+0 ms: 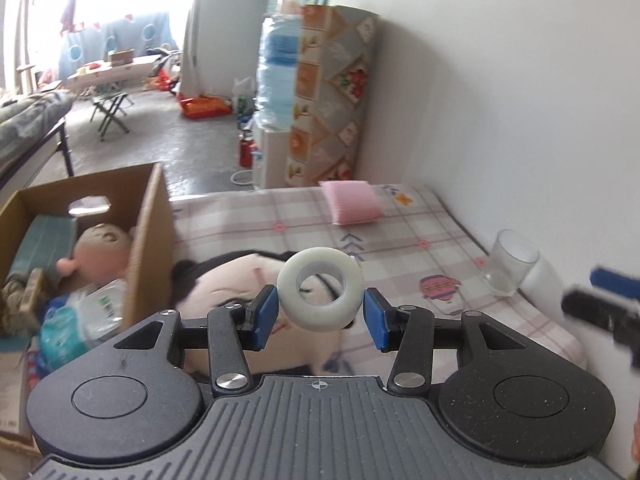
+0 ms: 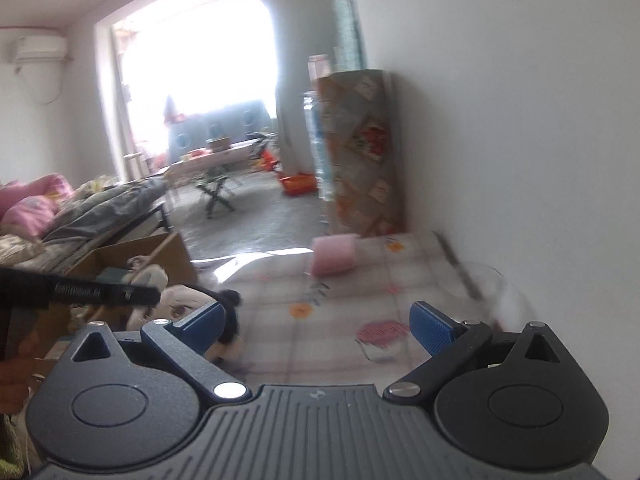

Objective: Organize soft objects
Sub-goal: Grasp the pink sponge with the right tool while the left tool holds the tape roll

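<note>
Left gripper (image 1: 320,316) has its blue pads spread w/ a white foam ring (image 1: 320,291) sitting btwn them; small gaps show on both sides, so contact can't be confirmed. Ring is tilted, hole facing the left wrist cam, above a big pink plush w/ black hair (image 1: 236,292) lying on the checked bedsheet (image 1: 400,224).

Far left: cardboard box (image 1: 150,240), touching the plush's head end. Inside it: a doll w/ a beige face (image 1: 102,246), a teal pad, a clear plastic pack & other bits too blurred to name.

Mid-back on the sheet: pink cushion (image 1: 352,202), well apart from the plush. Further right, near the wall: a clear glass (image 1: 510,262), upright.

Right gripper (image 2: 316,326), right wrist cam: pads spread wide, nothing btwn them, hovering over the sheet. Frame is motion-blurred. Its blurred tip also shows at the far right edge of the left wrist view.
</note>
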A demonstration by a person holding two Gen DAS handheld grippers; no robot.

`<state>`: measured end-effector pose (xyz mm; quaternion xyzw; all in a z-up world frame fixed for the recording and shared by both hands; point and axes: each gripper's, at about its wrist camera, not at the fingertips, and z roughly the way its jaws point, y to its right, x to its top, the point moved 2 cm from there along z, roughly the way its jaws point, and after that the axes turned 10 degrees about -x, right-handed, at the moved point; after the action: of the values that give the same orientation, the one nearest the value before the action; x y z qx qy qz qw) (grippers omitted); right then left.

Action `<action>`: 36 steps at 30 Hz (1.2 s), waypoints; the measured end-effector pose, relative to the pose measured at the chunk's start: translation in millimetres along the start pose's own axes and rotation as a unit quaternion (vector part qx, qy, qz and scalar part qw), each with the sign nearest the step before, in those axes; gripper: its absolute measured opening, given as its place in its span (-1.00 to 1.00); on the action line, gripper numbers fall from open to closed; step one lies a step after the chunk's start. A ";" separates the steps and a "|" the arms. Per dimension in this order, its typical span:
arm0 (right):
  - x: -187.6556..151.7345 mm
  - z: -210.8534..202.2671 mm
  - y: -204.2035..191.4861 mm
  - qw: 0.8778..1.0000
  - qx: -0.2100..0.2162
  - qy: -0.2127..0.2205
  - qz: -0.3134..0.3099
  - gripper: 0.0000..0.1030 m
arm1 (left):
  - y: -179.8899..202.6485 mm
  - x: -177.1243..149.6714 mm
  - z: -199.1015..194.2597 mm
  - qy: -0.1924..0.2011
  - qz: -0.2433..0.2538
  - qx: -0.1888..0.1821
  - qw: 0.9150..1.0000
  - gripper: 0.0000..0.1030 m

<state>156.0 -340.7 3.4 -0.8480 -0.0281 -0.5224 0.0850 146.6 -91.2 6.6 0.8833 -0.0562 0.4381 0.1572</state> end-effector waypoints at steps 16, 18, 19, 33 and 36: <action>95.0 272.3 -41.5 0.987 0.053 -0.137 -0.070 1.00 | -86.9 18.5 -50.5 0.076 -0.072 0.045 0.994 -0.10; 92.4 313.4 -41.5 0.984 0.035 -0.164 -0.063 1.00 | -97.2 21.2 -55.5 0.082 -0.076 0.055 0.992 -0.10; 89.5 330.2 -39.6 0.982 0.029 -0.176 -0.060 1.00 | -102.0 22.2 -57.5 0.084 -0.078 0.061 0.991 -0.10; 52.6 414.4 -42.7 0.962 -0.043 -0.259 -0.076 0.98 | -134.9 13.8 -52.6 0.062 -0.087 0.098 0.989 -0.10; 50.7 413.9 -42.1 0.961 -0.050 -0.258 -0.082 0.88 | -138.2 10.9 -49.7 0.054 -0.088 0.104 0.989 -0.10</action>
<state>537.9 -229.6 -128.6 -0.9521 -0.0927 -0.2913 -0.0106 148.4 55.9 11.9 0.8714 0.0764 0.4732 0.1050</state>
